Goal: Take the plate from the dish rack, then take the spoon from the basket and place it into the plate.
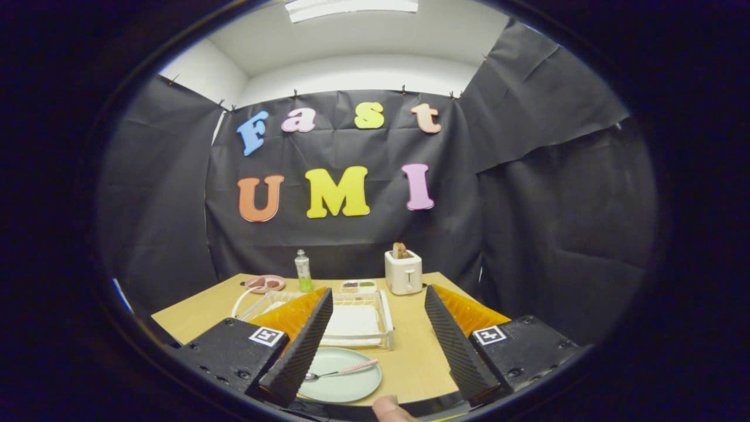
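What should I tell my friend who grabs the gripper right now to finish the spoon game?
Hand-held gripper: fingers wide open, holding nothing, raised above the near edge of the table.
Plate: flat on the table between the fingers, close to the left one, just in front of the dish rack.
Spoon: lying across the plate, bowl by the left finger, handle pointing right.
Done: plate is out of the rack and the spoon is in the plate.
Left: nothing more on the job by the look of it; just lift the gripper away without bumping the plate.
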### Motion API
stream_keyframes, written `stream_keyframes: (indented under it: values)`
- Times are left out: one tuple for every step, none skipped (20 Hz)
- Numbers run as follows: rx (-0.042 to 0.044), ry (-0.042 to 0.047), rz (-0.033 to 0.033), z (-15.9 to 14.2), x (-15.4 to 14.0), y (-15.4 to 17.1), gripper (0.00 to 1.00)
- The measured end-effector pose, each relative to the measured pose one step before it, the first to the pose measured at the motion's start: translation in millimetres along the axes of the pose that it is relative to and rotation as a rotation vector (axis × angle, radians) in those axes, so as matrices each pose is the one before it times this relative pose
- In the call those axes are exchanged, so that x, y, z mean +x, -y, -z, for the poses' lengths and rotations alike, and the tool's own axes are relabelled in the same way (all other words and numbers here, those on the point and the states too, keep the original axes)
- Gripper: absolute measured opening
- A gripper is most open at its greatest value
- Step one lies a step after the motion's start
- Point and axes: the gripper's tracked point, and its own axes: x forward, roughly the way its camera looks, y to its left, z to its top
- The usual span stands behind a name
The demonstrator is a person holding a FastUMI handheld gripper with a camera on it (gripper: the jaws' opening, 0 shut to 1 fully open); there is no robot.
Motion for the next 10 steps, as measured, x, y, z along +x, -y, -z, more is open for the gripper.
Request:
stream_keyframes:
  values:
    - [-0.00318, 0.00762, 0.01226, -4.15, -5.67, 4.61, 1.0]
    - [-0.01556, 0.01664, 0.00436, -6.44, -5.59, 1.9, 1.0]
    - [-0.01729, 0.01504, 0.00729, -4.67, -5.06, 2.03, 1.0]
    - [-0.00926, 0.01278, 0.0049, -1.61, -4.1, 1.01, 1.0]
    - [-0.00651, 0.00394, -0.00462, -0.01, -3.7, -2.28, 1.0]
    - [0.00372, -0.00344, -0.00656, 1.5, -2.6, -3.91, 1.0]
    - [-0.00139, -0.01017, -0.01239, 1.85, -1.38, -4.72, 1.0]
    - [-0.01046, -0.01109, -0.00972, 2.7, -0.91, -3.02, 1.0]
    - [-0.00688, -0.00844, -0.0047, 2.27, 0.46, -0.79, 1.0]
    - [-0.00682, -0.00095, -0.00554, 0.14, 0.08, -2.53, 1.0]
